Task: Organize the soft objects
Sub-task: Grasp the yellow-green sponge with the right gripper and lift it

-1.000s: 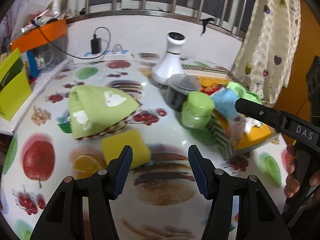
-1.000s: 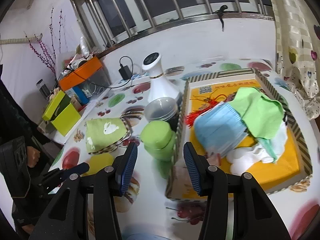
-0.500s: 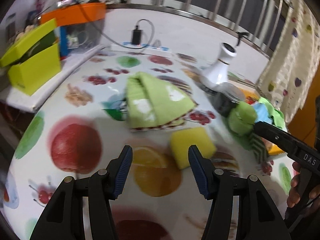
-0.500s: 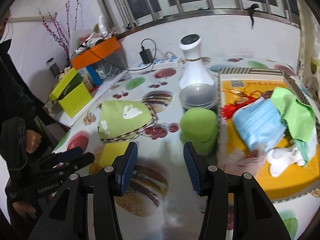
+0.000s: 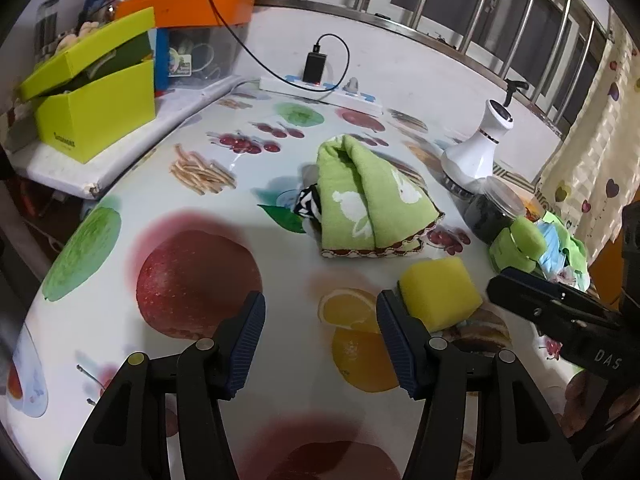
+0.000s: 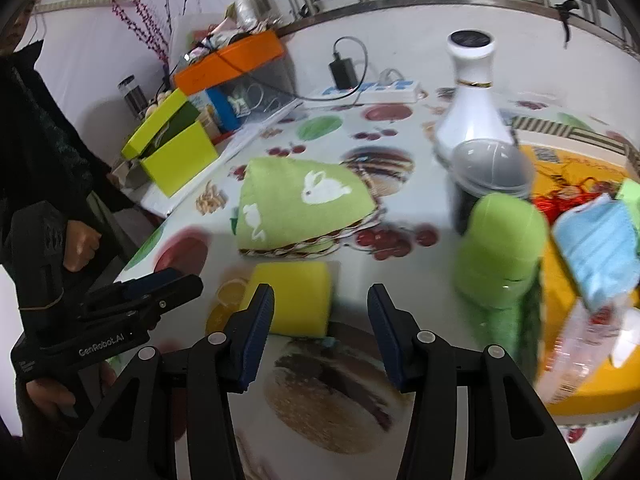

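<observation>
A folded green towel (image 5: 368,200) with white rabbits lies mid-table, also in the right wrist view (image 6: 300,204). A yellow sponge (image 5: 440,298) lies in front of it, just right of my open, empty left gripper (image 5: 320,320). My right gripper (image 6: 320,310) is open and empty, its left finger just over the sponge (image 6: 294,302). A yellow tray (image 6: 580,384) at the right holds a blue mask (image 6: 600,248) and green cloth (image 6: 630,194).
A green-lidded jar (image 6: 504,248), a dark jar (image 6: 488,184) and a white device (image 6: 472,108) stand beside the tray. A power strip (image 5: 320,90) with charger lies at the back. Yellow-green boxes (image 5: 92,92) and an orange-lidded bin (image 5: 188,12) sit at the left.
Both grippers have swung left. The towel and sponge shifted rightward in the left wrist view and the sponge moved close under the right gripper. Both stay open.
</observation>
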Demonstrator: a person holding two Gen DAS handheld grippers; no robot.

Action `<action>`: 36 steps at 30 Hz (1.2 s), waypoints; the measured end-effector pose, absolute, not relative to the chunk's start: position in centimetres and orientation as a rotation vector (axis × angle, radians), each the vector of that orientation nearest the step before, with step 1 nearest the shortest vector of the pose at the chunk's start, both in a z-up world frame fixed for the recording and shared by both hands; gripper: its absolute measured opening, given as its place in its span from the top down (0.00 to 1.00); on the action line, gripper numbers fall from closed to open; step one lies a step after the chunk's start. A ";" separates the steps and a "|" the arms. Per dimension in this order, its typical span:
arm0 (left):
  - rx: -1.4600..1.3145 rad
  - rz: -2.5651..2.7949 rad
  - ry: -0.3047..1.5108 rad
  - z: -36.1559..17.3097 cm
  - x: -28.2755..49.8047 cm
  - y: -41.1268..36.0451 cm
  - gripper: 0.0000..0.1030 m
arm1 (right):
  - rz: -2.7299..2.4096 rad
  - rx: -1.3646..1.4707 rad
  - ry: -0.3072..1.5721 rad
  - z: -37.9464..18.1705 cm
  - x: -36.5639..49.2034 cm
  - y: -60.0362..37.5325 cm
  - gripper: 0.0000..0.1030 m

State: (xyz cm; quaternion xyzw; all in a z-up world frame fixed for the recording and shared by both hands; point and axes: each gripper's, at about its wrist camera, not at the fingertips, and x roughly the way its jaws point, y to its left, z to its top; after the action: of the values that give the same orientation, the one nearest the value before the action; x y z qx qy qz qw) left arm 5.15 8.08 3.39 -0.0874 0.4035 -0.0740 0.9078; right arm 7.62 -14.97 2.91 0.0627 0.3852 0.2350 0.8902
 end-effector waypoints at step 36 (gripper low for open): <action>-0.233 -0.113 0.856 2.4 5.6 11.1 0.44 | 0.534 0.100 0.900 0.3 10.3 -9.2 0.41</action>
State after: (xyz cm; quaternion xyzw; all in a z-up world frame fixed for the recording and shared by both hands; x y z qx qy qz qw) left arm 5.61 11.08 2.43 -0.1127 0.4141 -0.0546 0.9016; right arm 10.27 -9.21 0.27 0.0476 0.4295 0.2551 0.8650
